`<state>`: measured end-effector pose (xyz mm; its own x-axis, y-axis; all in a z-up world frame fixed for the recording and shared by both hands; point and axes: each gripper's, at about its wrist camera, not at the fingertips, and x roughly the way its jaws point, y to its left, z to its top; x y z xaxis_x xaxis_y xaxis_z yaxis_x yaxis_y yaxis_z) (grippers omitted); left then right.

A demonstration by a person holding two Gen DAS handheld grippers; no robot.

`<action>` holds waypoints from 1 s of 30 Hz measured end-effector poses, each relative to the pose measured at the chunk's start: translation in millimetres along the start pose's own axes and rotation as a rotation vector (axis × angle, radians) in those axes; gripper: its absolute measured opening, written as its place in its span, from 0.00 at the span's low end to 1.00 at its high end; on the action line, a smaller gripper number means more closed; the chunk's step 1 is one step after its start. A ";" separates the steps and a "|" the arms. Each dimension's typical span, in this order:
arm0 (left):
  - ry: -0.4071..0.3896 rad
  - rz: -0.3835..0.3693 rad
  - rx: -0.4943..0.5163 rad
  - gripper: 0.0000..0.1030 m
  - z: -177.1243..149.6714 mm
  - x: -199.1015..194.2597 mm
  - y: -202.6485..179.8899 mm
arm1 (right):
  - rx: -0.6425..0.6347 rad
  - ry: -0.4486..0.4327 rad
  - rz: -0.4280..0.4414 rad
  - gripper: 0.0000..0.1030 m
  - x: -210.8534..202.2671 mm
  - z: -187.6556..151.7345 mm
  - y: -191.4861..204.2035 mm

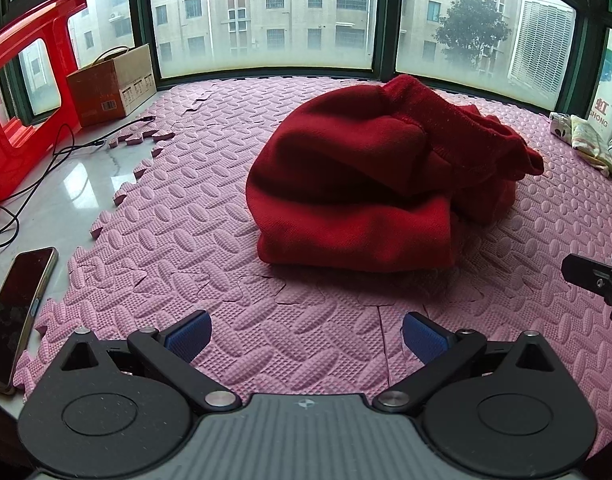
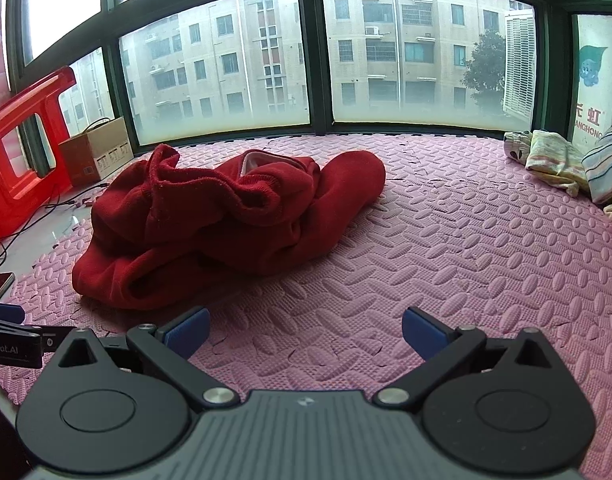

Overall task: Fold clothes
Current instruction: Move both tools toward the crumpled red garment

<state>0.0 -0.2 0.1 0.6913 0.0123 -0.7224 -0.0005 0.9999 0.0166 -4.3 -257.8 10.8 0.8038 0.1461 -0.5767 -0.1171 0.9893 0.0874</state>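
Note:
A dark red sweater point(image 1: 369, 184) lies in a crumpled heap on the pink foam mat point(image 1: 210, 220). In the right wrist view the sweater point(image 2: 226, 216) sits left of centre, with a pale neck lining showing on top. My left gripper point(image 1: 306, 338) is open and empty, low over the mat in front of the heap. My right gripper point(image 2: 306, 334) is open and empty, over the mat to the heap's right front. The right gripper's tip shows at the left wrist view's right edge point(image 1: 597, 280).
A phone point(image 1: 18, 312), black cables point(image 1: 46, 160), a cardboard box point(image 1: 114, 84) and a red plastic stool point(image 1: 22, 92) are on the marble sill at left. Folded pale clothes point(image 2: 561, 160) lie at the mat's far right. Windows point(image 2: 306, 52) close the back.

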 end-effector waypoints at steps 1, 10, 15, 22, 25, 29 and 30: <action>0.003 -0.001 0.002 1.00 0.3 -0.3 -0.7 | 0.001 0.001 0.001 1.00 -0.4 -0.4 0.8; 0.026 -0.014 0.017 1.00 3.0 -2.7 -6.6 | -0.028 0.022 0.056 1.00 0.9 -0.8 14.7; 0.031 -0.017 0.027 1.00 4.9 -2.7 -9.3 | -0.035 0.034 0.065 1.00 2.5 -0.7 17.7; 0.031 -0.021 0.038 1.00 8.0 -0.4 -11.5 | -0.043 0.039 0.071 1.00 5.5 2.0 21.0; 0.029 -0.022 0.039 1.00 10.2 0.0 -12.0 | -0.045 0.040 0.073 1.00 6.5 3.9 21.7; 0.025 -0.022 0.042 1.00 13.0 0.8 -12.7 | -0.045 0.046 0.072 1.00 9.3 6.0 22.8; 0.025 -0.022 0.042 1.00 13.8 1.2 -12.8 | -0.046 0.047 0.071 1.00 9.9 6.5 23.1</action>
<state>10.8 -13.2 8.6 0.6726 -0.0091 -0.7400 0.0454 0.9985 0.0289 4.7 -233.5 12.4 0.7644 0.2149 -0.6079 -0.2004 0.9753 0.0927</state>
